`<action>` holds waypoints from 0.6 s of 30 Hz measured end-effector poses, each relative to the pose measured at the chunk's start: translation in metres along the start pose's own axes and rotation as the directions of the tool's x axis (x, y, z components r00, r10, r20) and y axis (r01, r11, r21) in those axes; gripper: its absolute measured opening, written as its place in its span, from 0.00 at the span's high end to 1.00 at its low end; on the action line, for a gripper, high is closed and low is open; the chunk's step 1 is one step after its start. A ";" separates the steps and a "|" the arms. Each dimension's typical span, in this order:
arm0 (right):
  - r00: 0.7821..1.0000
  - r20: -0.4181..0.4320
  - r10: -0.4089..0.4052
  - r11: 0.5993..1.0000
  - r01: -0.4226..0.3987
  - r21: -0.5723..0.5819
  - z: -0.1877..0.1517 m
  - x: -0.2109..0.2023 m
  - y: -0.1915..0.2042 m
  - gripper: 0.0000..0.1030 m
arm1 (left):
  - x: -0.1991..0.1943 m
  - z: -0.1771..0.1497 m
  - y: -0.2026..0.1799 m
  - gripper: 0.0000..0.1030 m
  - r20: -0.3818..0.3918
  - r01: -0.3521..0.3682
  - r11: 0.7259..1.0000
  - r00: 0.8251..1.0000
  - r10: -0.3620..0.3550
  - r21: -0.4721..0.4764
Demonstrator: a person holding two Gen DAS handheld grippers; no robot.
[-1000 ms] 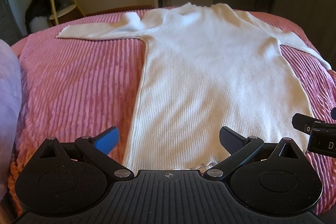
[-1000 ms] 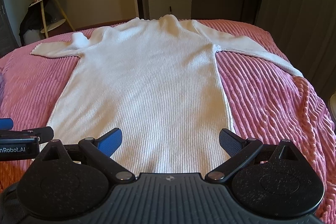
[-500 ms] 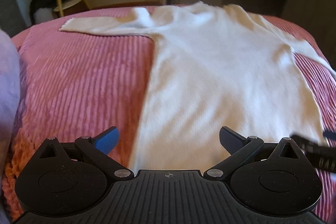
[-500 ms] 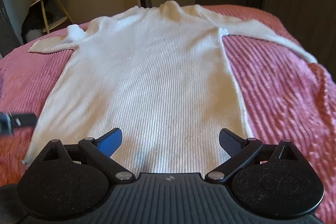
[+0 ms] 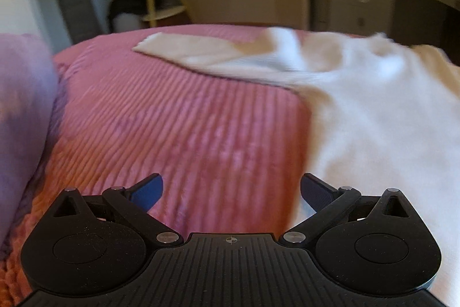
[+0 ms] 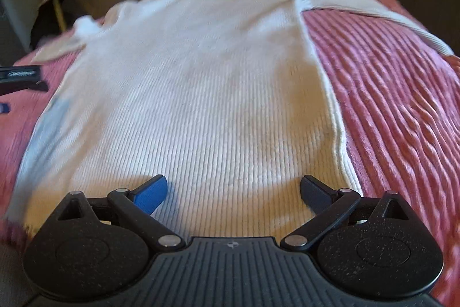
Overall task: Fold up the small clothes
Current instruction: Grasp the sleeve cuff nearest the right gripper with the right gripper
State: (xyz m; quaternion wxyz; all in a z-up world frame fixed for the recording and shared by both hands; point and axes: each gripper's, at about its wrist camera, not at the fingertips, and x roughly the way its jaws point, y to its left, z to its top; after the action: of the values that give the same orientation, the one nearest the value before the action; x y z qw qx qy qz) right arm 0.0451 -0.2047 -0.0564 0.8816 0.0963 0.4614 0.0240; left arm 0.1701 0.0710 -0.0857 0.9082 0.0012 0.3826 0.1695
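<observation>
On the pink bed (image 6: 396,94) a white sweater (image 6: 207,82) lies flat, sleeves out. Right claw (image 6: 233,192), fingers apart, hangs over its hem; left claw (image 5: 231,190), also apart, hangs beside its left edge, holding nothing.

A bed under a pink ribbed blanket (image 6: 388,82) carries a white knit sweater (image 6: 207,82), spread flat with sleeves out.

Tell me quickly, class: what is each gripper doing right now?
Left gripper: open, holding nothing, over the pink ribbed bedspread.
Right gripper: open, holding nothing, over the white ribbed knit sweater.
</observation>
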 end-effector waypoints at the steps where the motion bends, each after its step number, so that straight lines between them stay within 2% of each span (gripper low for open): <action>1: 0.998 0.020 0.059 0.997 -0.060 0.058 0.009 -0.006 -0.015 0.04 | 0.008 -0.002 0.002 0.00 -0.001 -0.024 1.000 1.000 0.024 -0.002; 3: 0.989 0.112 0.100 0.967 -0.123 0.224 0.030 -0.018 -0.057 0.04 | 0.020 -0.009 0.005 0.00 0.018 -0.044 0.999 0.999 0.044 -0.003; 4: 0.984 0.161 0.074 0.943 -0.121 0.309 0.041 -0.021 -0.084 0.04 | 0.022 -0.012 0.007 0.00 0.038 -0.044 0.999 0.998 0.044 -0.004; 6: 0.970 0.239 -0.038 0.887 -0.077 0.456 0.065 -0.023 -0.141 0.04 | 0.028 -0.018 0.012 0.00 0.078 -0.038 0.999 0.996 0.040 -0.024; 9: 0.933 0.314 -0.177 0.764 -0.071 0.642 0.089 -0.019 -0.225 0.06 | 0.037 -0.023 0.022 0.00 0.120 -0.010 0.998 0.993 0.017 -0.055; 10: 0.922 0.325 -0.210 0.720 -0.079 0.690 0.097 -0.015 -0.252 0.12 | 0.038 -0.026 0.024 0.00 0.134 -0.007 0.998 0.991 0.015 -0.060; 11: 0.917 0.323 -0.235 0.692 -0.076 0.718 0.104 -0.012 -0.271 0.18 | 0.040 -0.027 0.026 0.00 0.145 -0.006 0.998 0.989 0.015 -0.068; 12: 0.909 0.313 -0.277 0.658 -0.058 0.750 0.110 -0.008 -0.290 0.20 | 0.042 -0.028 0.027 0.00 0.151 -0.001 0.997 0.989 0.013 -0.075; 14: 0.896 0.281 -0.345 0.577 -0.033 0.816 0.116 -0.001 -0.317 0.38 | 0.044 -0.030 0.028 0.00 0.159 0.008 0.996 0.987 0.006 -0.090; 17: 0.907 0.260 -0.332 0.457 -0.086 0.885 0.114 0.018 -0.348 0.52 | 0.045 -0.032 0.029 0.00 0.168 0.017 0.995 0.986 -0.001 -0.096; 18: 0.907 0.254 -0.337 0.429 -0.092 0.899 0.112 0.023 -0.354 0.54 | 0.045 -0.033 0.030 0.00 0.170 0.024 0.995 0.985 -0.006 -0.100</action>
State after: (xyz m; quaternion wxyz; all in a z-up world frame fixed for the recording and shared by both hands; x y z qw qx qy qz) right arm 0.1340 -0.5650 -0.0807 0.7678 0.5160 0.2196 -0.3098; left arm 0.1676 0.1090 -0.1363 0.9376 -0.0336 0.2950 0.1812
